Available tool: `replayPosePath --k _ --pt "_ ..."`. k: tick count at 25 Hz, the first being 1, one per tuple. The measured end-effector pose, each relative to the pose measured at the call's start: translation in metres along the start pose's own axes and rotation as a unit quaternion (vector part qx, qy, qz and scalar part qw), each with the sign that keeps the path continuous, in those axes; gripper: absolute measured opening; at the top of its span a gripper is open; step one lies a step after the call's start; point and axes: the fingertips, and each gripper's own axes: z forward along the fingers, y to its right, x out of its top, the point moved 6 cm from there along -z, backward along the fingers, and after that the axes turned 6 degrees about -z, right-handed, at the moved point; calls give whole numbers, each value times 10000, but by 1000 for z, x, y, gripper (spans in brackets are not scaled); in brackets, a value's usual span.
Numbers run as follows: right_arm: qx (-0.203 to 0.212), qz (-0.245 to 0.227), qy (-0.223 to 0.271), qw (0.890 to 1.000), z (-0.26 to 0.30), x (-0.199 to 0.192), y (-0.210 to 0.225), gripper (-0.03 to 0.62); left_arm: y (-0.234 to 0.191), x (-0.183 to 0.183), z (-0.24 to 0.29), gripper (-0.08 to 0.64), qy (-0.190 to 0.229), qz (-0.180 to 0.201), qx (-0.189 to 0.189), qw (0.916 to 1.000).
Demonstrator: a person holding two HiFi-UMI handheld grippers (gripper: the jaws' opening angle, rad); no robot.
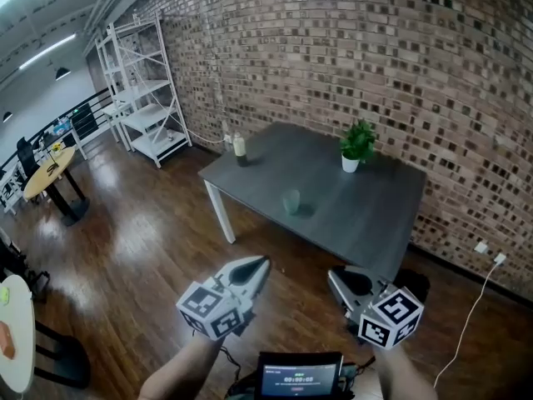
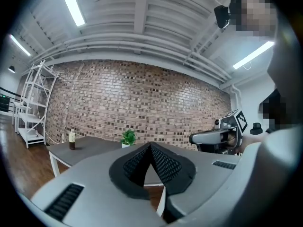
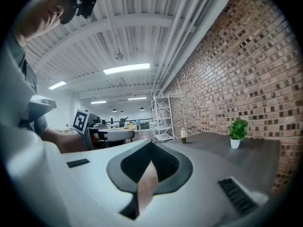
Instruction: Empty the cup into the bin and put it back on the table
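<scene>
Cup (image 1: 291, 202): upright mid-counter (image 1: 375, 223), well apart from both tongs.
Left tongs (image 1: 263, 262): pressed together, empty.
Right tongs (image 1: 331, 276): pressed together, empty.
Handling: probably light, thin-walled, slippery; pinch the wall near the rim.

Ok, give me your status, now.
Left claw shut, empty. Right claw shut, empty. Cup on table, ahead of both, untouched. Nothing between.

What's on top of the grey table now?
Translucent green cup at centre, small green plant in a white pot by the brick wall, pale-topped dark bottle at the left corner. The cup's contents are too small to tell.
</scene>
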Motion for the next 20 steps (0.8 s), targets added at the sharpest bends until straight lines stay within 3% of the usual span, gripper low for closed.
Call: replayPosePath --k 7,20 --pt "-40 2 -58 10000 49 4 44 6 -47 3 41 0 -55 -32 -10 10000" --pt "-327 -27 -232 9992 177 13 112 6 -180 16 111 0 -105 -84 -266 9996"
